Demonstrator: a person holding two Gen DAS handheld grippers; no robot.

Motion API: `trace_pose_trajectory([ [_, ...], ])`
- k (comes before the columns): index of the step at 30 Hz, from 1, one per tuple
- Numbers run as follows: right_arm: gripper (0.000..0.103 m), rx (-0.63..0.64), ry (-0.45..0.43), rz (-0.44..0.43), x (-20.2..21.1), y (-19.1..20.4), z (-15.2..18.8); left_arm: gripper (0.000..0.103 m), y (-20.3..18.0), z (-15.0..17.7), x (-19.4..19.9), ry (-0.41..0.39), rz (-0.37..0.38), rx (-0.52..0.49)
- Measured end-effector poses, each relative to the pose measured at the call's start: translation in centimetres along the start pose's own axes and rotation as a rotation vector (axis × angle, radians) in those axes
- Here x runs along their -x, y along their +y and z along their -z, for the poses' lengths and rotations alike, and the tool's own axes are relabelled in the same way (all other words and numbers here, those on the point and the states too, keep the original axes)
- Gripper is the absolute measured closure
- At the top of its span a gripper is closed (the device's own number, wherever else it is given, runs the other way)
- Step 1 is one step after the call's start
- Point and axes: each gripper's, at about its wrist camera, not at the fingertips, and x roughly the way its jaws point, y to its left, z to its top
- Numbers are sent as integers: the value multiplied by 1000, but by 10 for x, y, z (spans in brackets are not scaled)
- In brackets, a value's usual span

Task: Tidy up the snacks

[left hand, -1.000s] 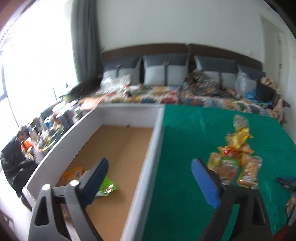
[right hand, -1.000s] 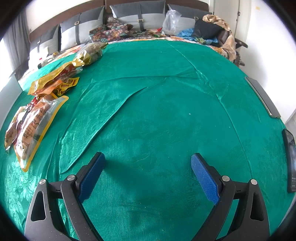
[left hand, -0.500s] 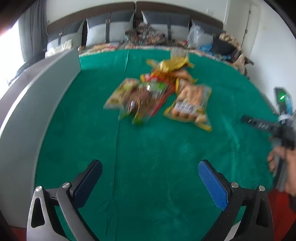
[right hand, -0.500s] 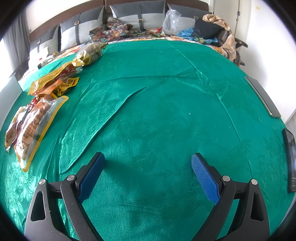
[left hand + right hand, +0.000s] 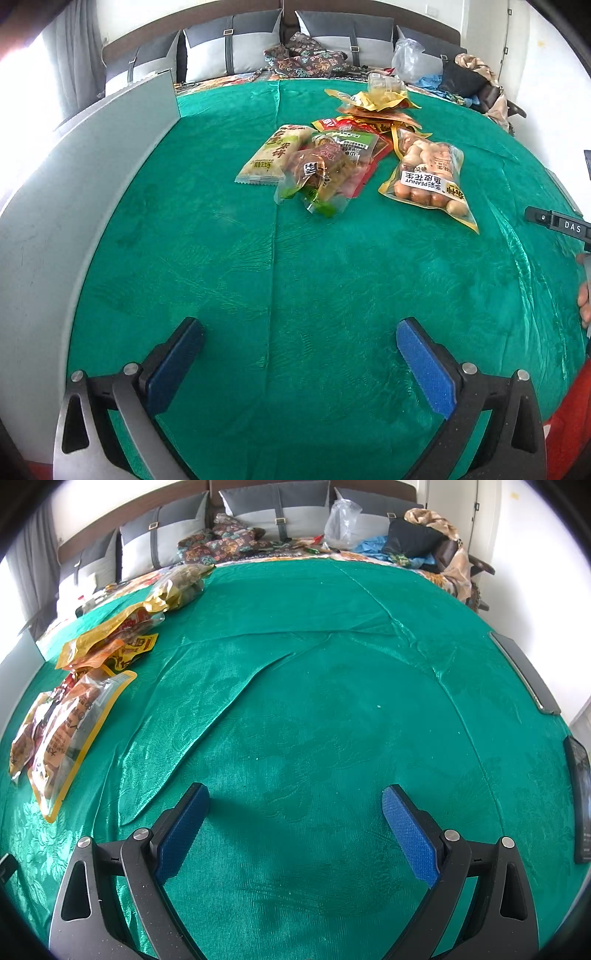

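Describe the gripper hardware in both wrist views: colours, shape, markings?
Left gripper and right gripper match: two splayed fingers, grey and black frames with triangular cutouts, silver bolts, textured blue pads. The right one's body, seen from the left camera, is black and reads "DAS". No cables or sleeves visible.

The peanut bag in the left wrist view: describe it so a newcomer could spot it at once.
On the green cloth, find the snack pile ahead of the left gripper. The peanut bag lies on the pile's right edge: clear with yellow trim, full of round brown nuts, and the only one printed PEANUT.
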Motion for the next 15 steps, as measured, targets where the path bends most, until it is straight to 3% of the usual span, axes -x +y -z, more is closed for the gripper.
trace_pose_trajectory([
  [15, 6, 0, 0, 1, -1, 1, 0, 0, 1, -2, -2, -1, 5, -16],
])
